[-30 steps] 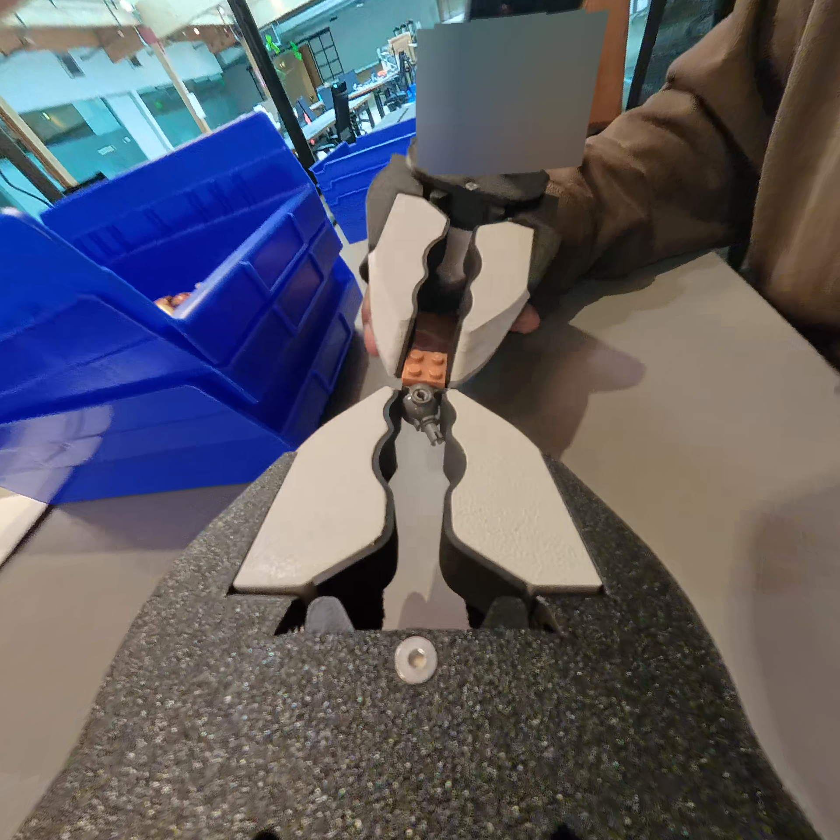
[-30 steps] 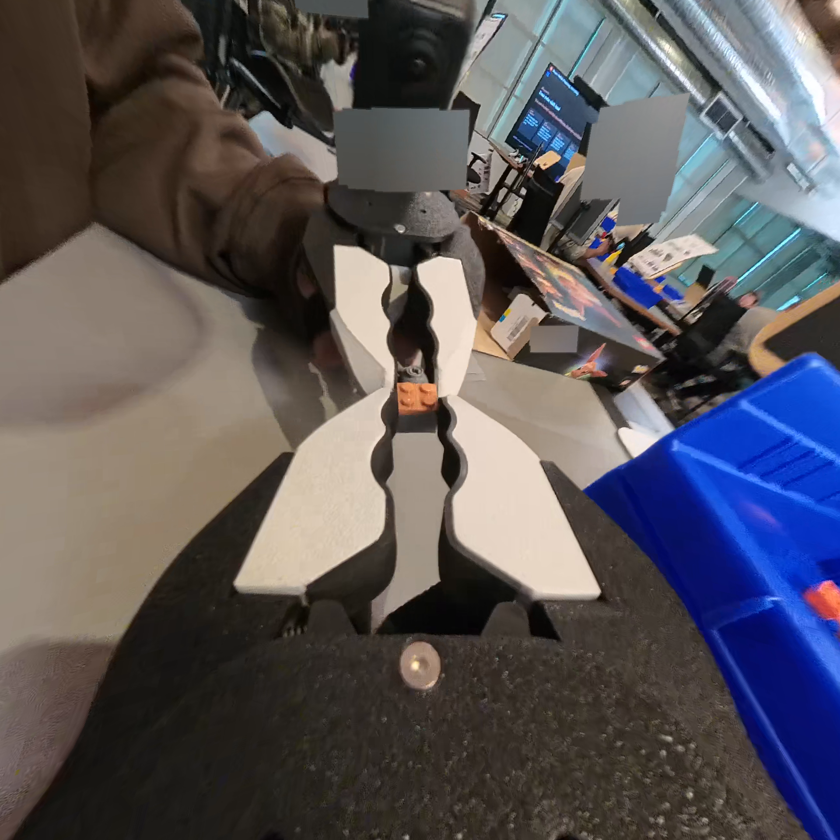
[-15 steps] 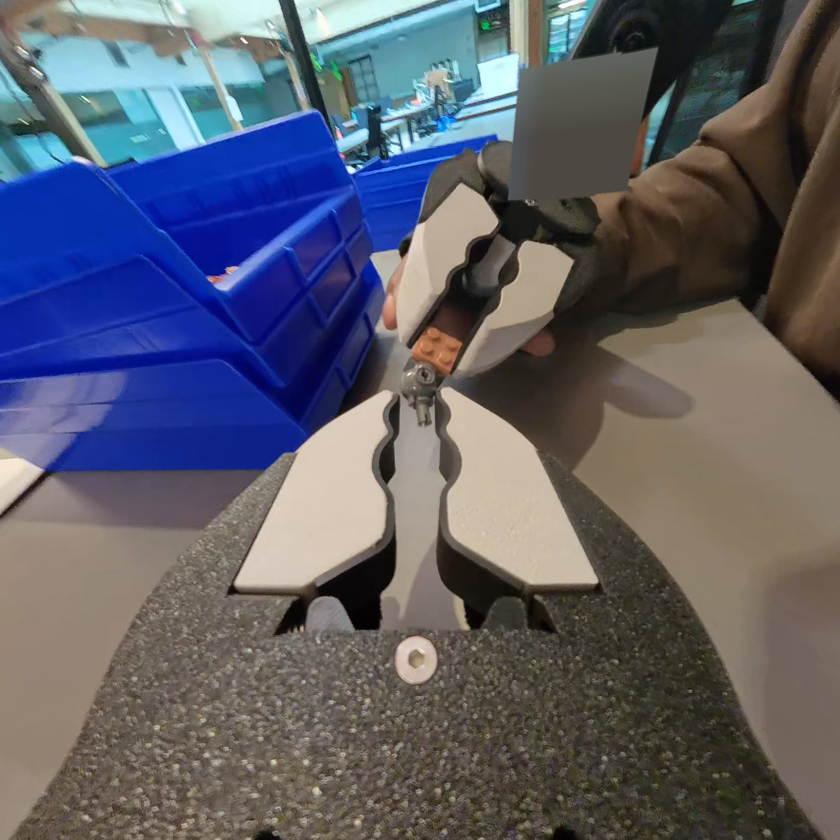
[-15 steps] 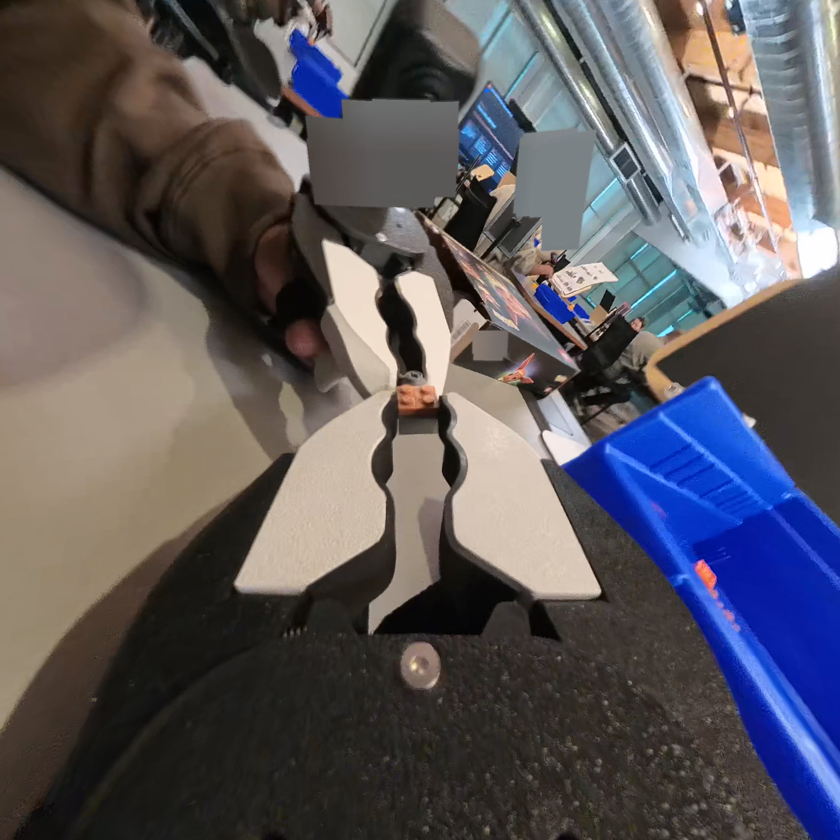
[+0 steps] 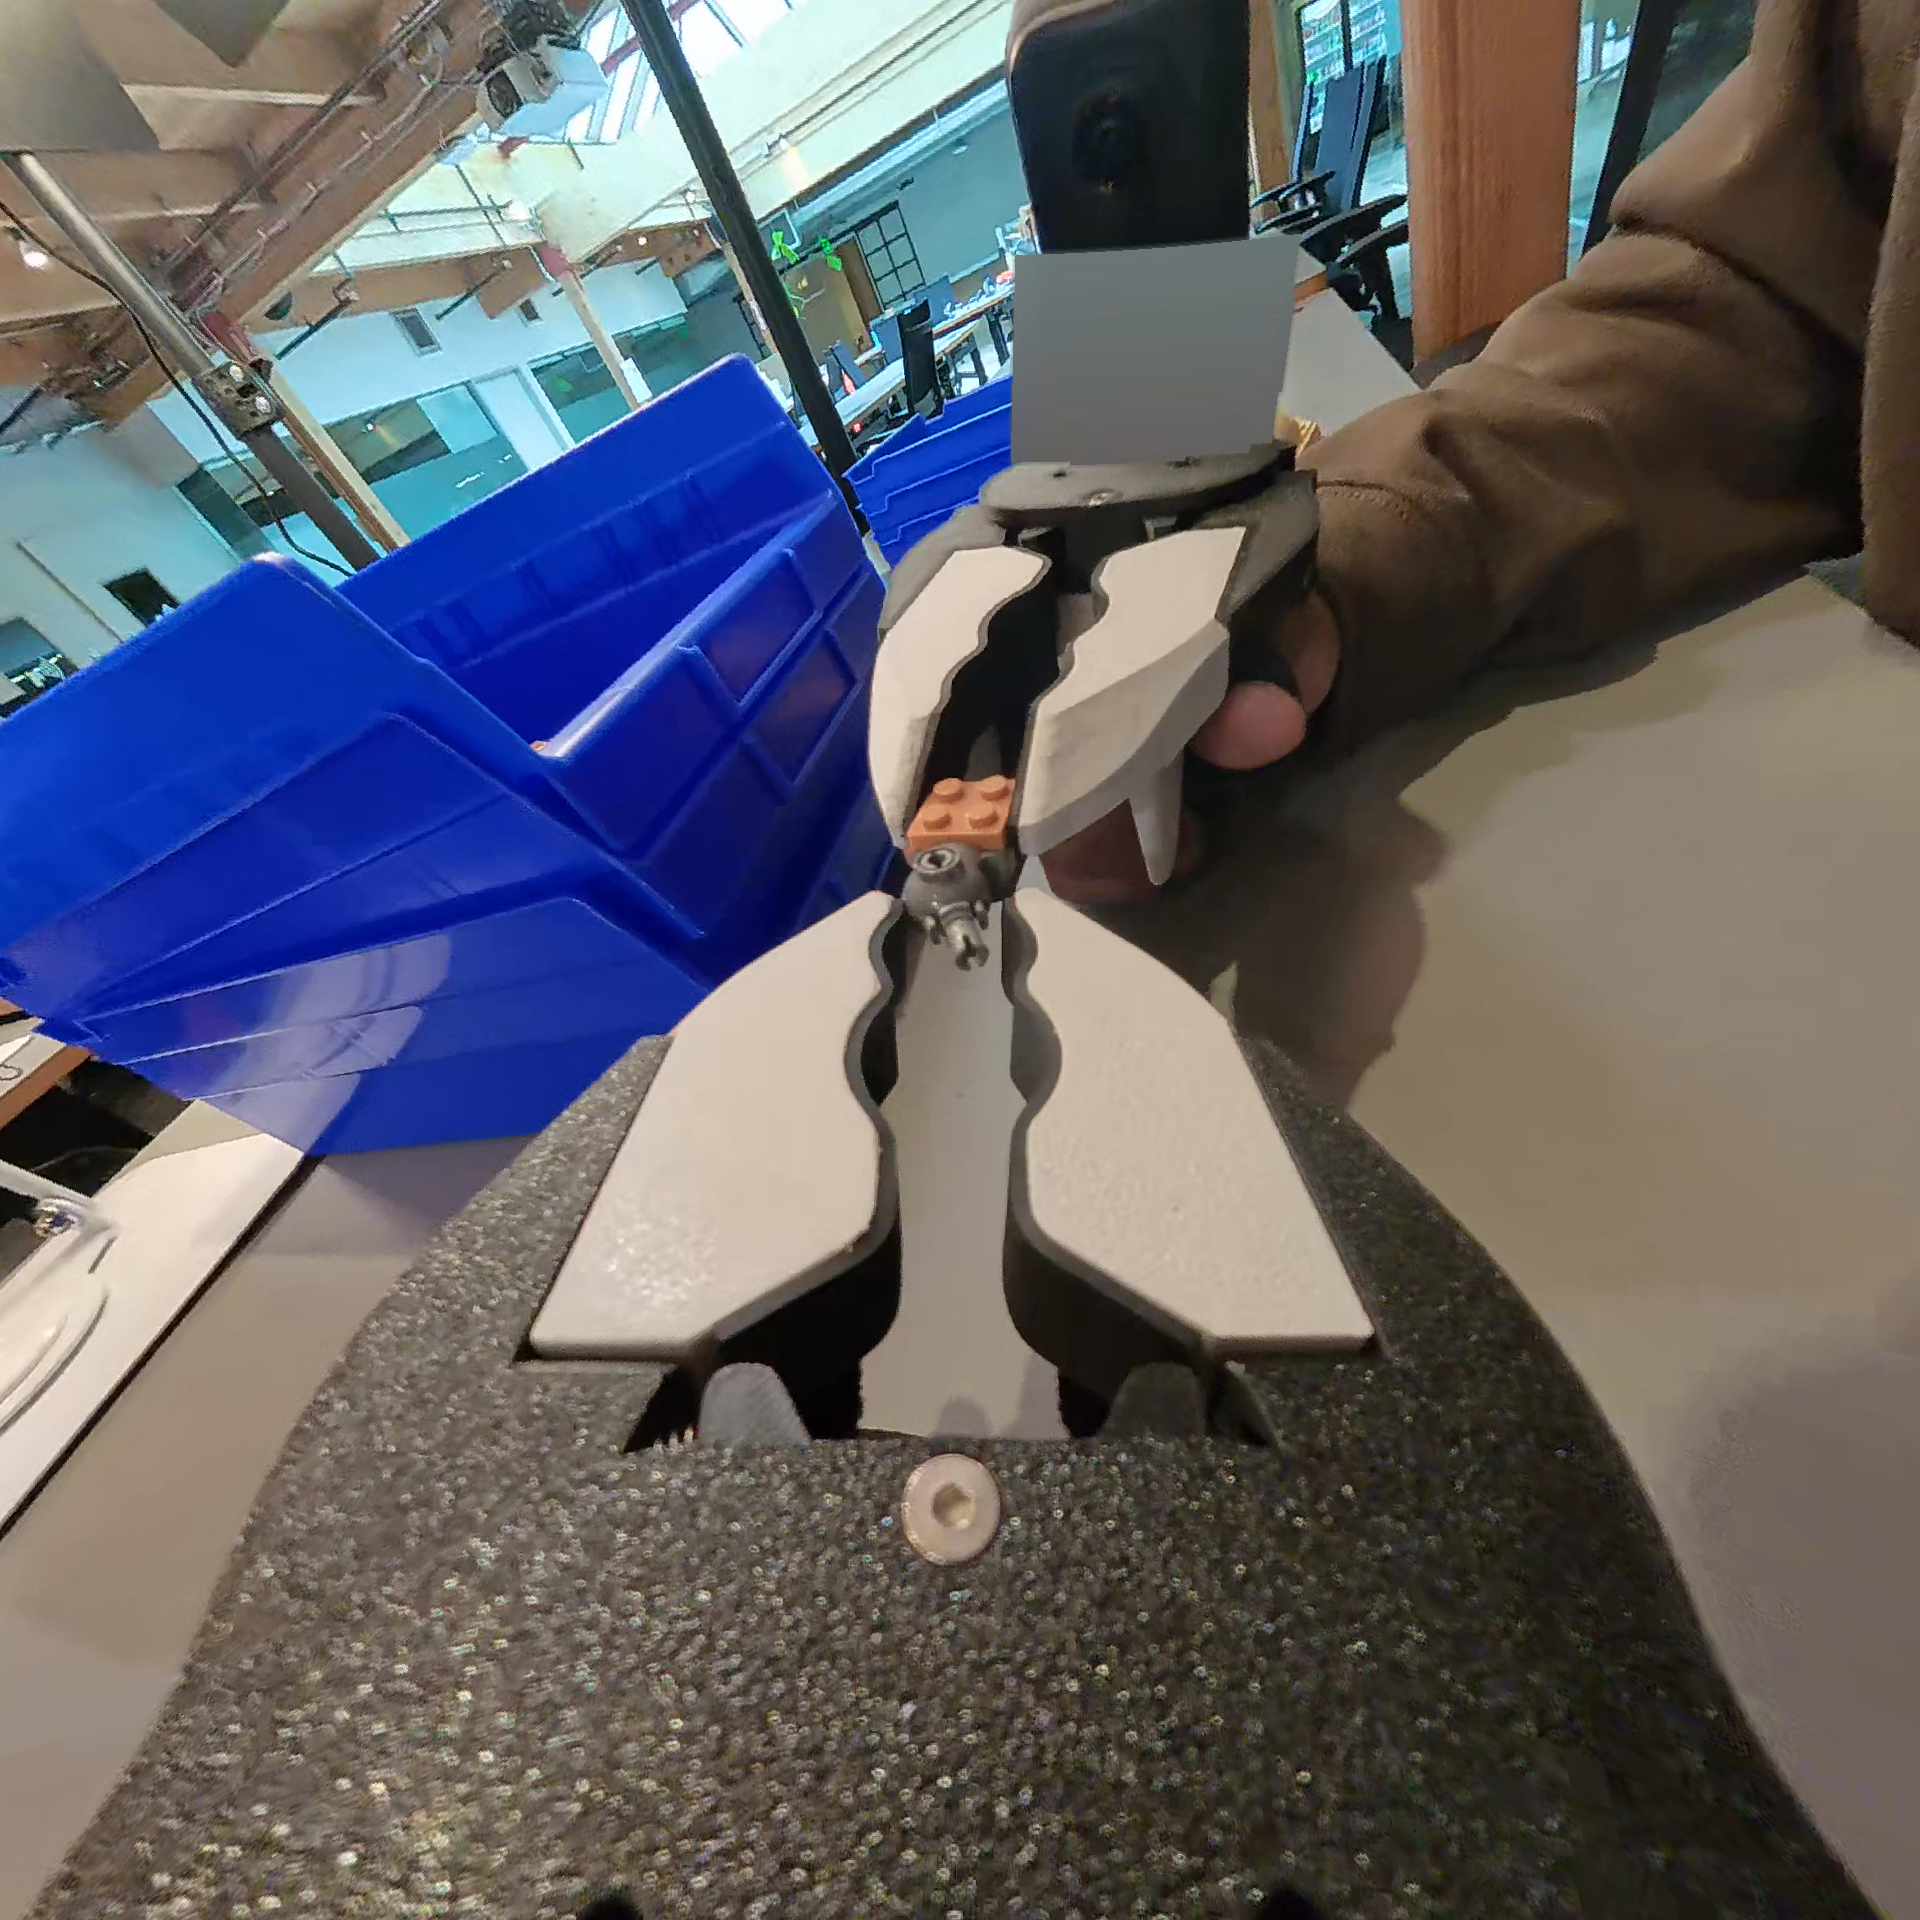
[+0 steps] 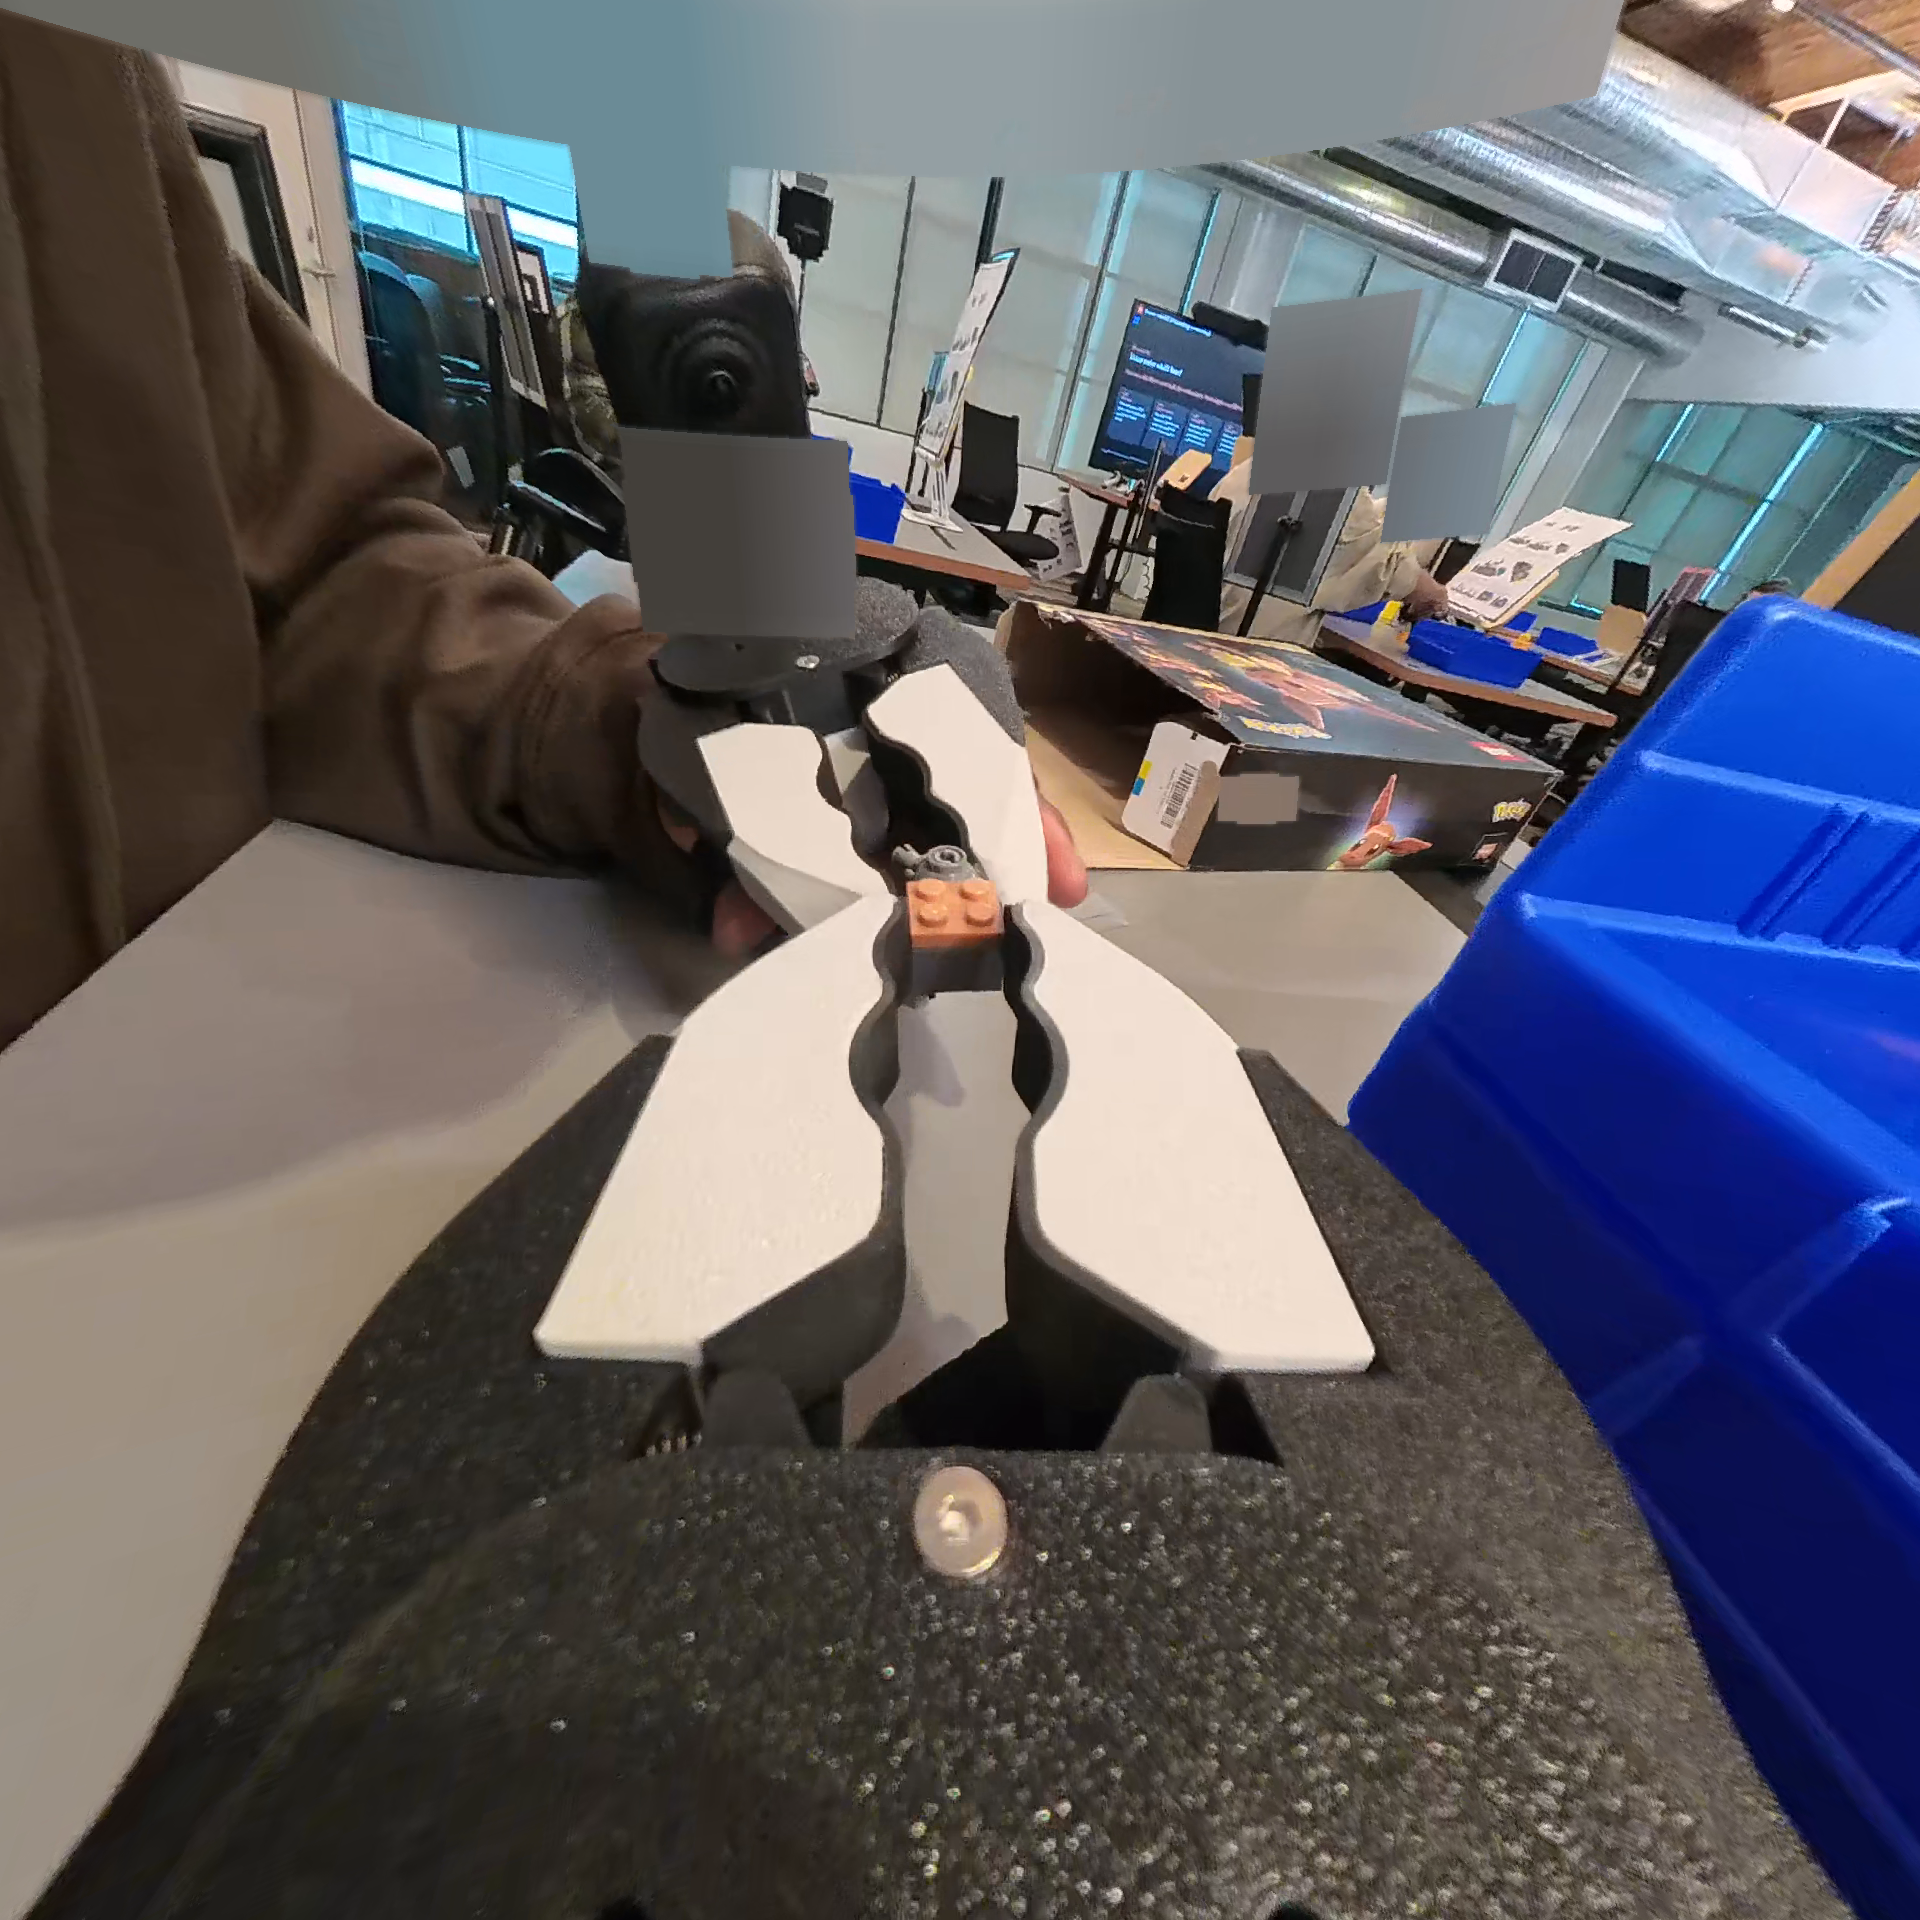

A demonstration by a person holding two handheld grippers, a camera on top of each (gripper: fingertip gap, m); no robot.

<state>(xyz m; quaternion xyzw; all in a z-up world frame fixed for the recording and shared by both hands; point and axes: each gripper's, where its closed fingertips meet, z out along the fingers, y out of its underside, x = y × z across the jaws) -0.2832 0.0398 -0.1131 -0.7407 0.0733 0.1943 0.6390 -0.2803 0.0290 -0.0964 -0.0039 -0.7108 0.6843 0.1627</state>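
Note:
My left gripper (image 5: 951, 914) is shut on a small dark grey pin piece (image 5: 948, 891), held above the grey table (image 5: 1662, 935). My right gripper (image 6: 956, 925) is shut on an orange studded brick (image 6: 956, 910) with a dark block under it. The two grippers meet tip to tip. In the left wrist view the orange brick (image 5: 961, 808) sits just above the grey piece, touching or nearly so. In the right wrist view the grey piece (image 6: 940, 860) shows just behind the brick, in the left gripper's fingers (image 6: 966, 790).
Stacked blue bins (image 5: 416, 790) stand to the left in the left wrist view; one blue bin (image 6: 1683, 1039) stands close on the right in the right wrist view. A printed cardboard box (image 6: 1330, 769) lies beyond the table. A brown sleeve (image 5: 1558, 447) holds each gripper. Only a small space, under 4 cm, lies between the two pairs of fingers.
Both grippers have tilted and lifted while staying tip to tip. The orange brick now lies over the grey piece with its studs facing up. The grips are unchanged.

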